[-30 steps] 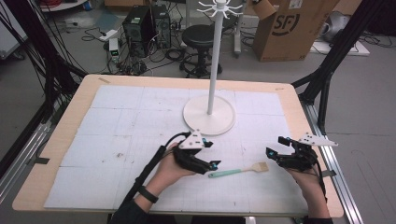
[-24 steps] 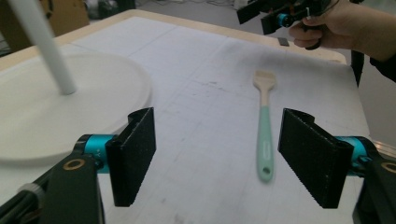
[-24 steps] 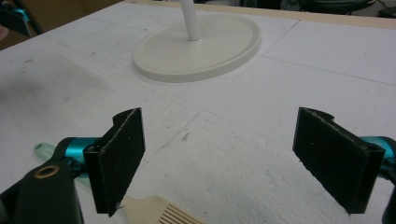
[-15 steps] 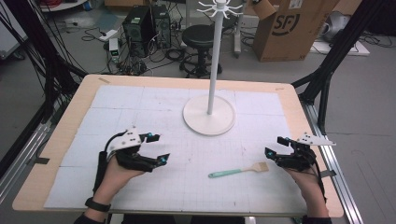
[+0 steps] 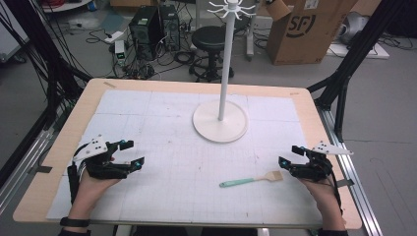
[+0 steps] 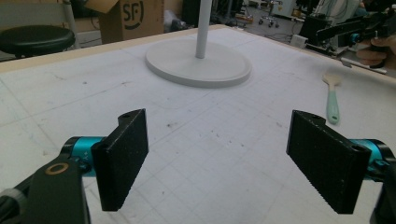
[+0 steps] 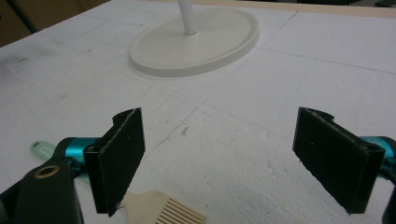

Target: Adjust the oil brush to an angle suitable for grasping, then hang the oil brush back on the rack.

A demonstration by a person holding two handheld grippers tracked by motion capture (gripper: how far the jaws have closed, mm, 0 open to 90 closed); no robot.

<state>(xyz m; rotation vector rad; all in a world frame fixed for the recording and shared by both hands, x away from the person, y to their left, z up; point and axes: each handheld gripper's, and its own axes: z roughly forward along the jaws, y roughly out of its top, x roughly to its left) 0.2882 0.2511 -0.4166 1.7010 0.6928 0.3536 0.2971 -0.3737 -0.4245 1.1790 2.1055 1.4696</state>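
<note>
A small spatula [image 5: 251, 180] with a mint-green handle and a beige slotted head lies flat on the white mat, front right. My right gripper [image 5: 289, 156] stands open just right of its head, with nothing between the jaws. The beige head [image 7: 164, 211] lies under the right gripper's [image 7: 219, 158] left jaw, and the handle tip [image 7: 43, 148] peeks out behind it. My left gripper [image 5: 133, 153] rests open at the front left, far from the spatula [image 6: 331, 97]. It [image 6: 233, 158] holds nothing. A white stand with a round base [image 5: 220, 121] and a hooked top rises at mid-table.
The white gridded mat [image 5: 162, 123] covers most of the wooden table [image 5: 86, 103]. Beyond the far edge stand a black stool [image 5: 211, 37], a computer tower [image 5: 145, 22] and a cardboard box [image 5: 305, 24]. Black frame legs [image 5: 344, 73] flank the table.
My left gripper has let go of the spatula near mid-table and drawn back to the front left, now open. The spatula lies still. The right gripper has not moved.
</note>
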